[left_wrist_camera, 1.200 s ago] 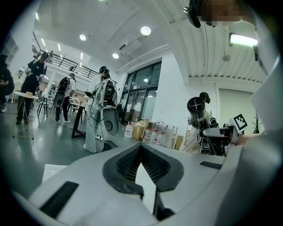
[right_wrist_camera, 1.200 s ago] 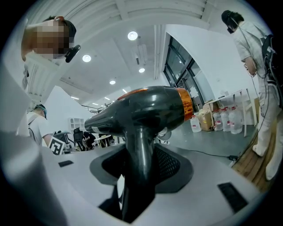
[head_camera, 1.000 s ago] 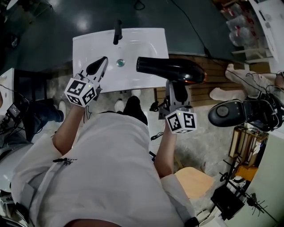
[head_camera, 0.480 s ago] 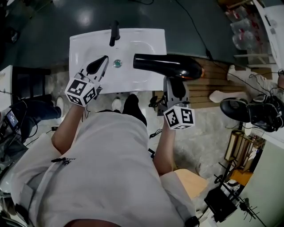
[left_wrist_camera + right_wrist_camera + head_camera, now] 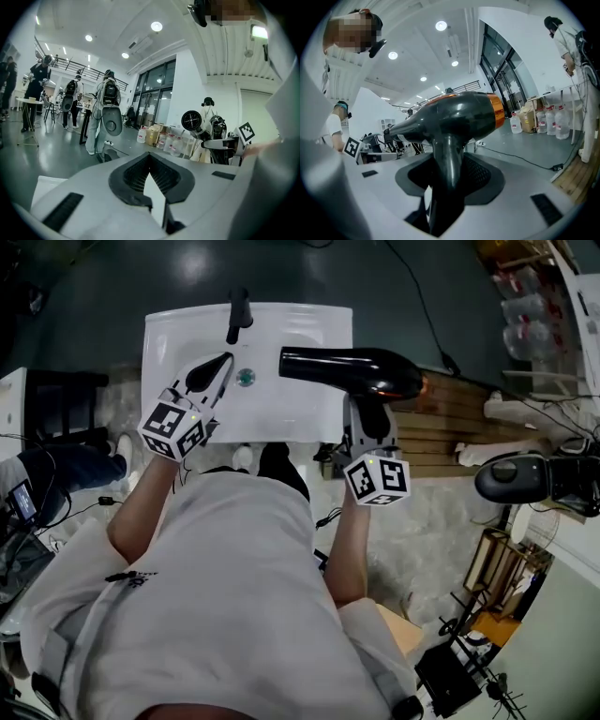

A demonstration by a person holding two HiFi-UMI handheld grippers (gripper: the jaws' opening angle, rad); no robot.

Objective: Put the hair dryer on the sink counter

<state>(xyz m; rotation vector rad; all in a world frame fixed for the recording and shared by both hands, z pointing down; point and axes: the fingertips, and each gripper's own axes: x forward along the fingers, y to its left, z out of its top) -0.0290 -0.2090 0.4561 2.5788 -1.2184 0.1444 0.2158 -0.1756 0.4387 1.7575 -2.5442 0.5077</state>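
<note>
Hair dryer (image 5: pixel 352 371) hangs over the right part of the white sink (image 5: pixel 319 320). Its barrel is about level, the nozzle points left toward the drain (image 5: pixel 246 377), and the rear end reaches past the sink's right edge. The right tongs (image 5: pixel 368 423) are clamped on its handle, jaws spread wide around it, with the barrel sitting above them in the right gripper view. The left tongs (image 5: pixel 217 368) are closed and empty, poised over the basin just left of the drain.

To set it down well, I would bring the dryer onto the flat tabletop at the sink's rim, not over the bowl. The whole barrel should lie on the surface instead of overhanging the right edge. The nozzle should be kept clear of the faucet (image 5: pixel 238 313). The round body looks likely to roll, so the handle should also come to rest before the jaws let go. The empty left tongs could steady the barrel.

From above, how high the dryer is over the sink cannot be judged. The flat strip beside the bowl looks narrow, and its width is hard to make out. The person's body covers the near edge. No cord can be made out, and the jaws hide the lower handle.
</note>
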